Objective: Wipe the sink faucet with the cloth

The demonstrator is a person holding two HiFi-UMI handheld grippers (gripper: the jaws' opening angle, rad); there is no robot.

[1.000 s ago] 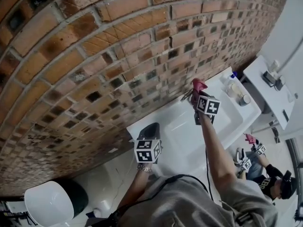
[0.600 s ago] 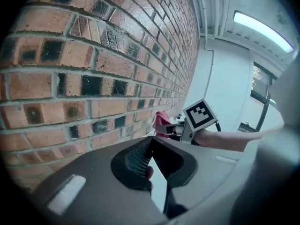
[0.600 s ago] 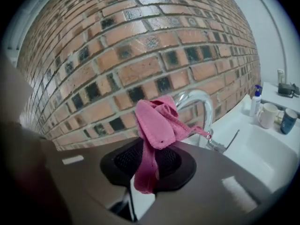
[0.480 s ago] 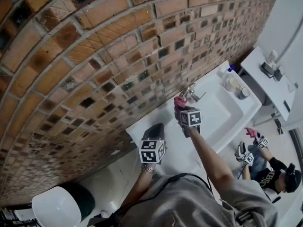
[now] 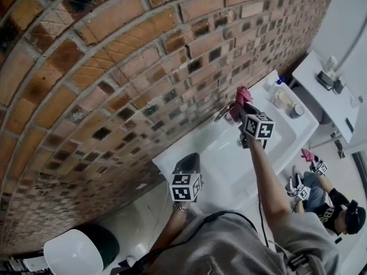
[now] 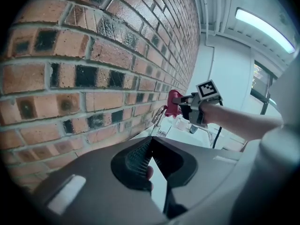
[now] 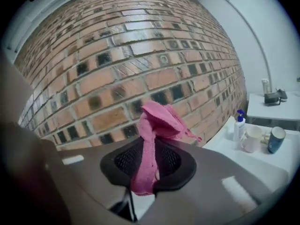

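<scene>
My right gripper [image 5: 239,106] is shut on a pink cloth [image 5: 241,94] and holds it against the top of the chrome faucet [image 5: 222,113], at the brick wall behind the white sink [image 5: 221,171]. In the right gripper view the cloth [image 7: 153,125] bunches up out of the shut jaws [image 7: 152,151], and the faucet is hidden. My left gripper [image 5: 185,160] hangs over the sink's left end, shut and empty. The left gripper view looks past its jaws [image 6: 150,142] to the faucet [image 6: 159,116], the cloth [image 6: 174,102] and the right gripper [image 6: 186,102].
A soap bottle [image 7: 239,122], a white mug [image 7: 251,138] and a blue cup [image 7: 276,138] stand on the sink's right end. A white side table [image 5: 321,96] is beyond it. Another person [image 5: 324,205] with grippers crouches at lower right. A white toilet [image 5: 71,251] is at lower left.
The right gripper with the cloth swung left of the faucet half a second ago and has come back right and up onto it. The left gripper has barely moved.
</scene>
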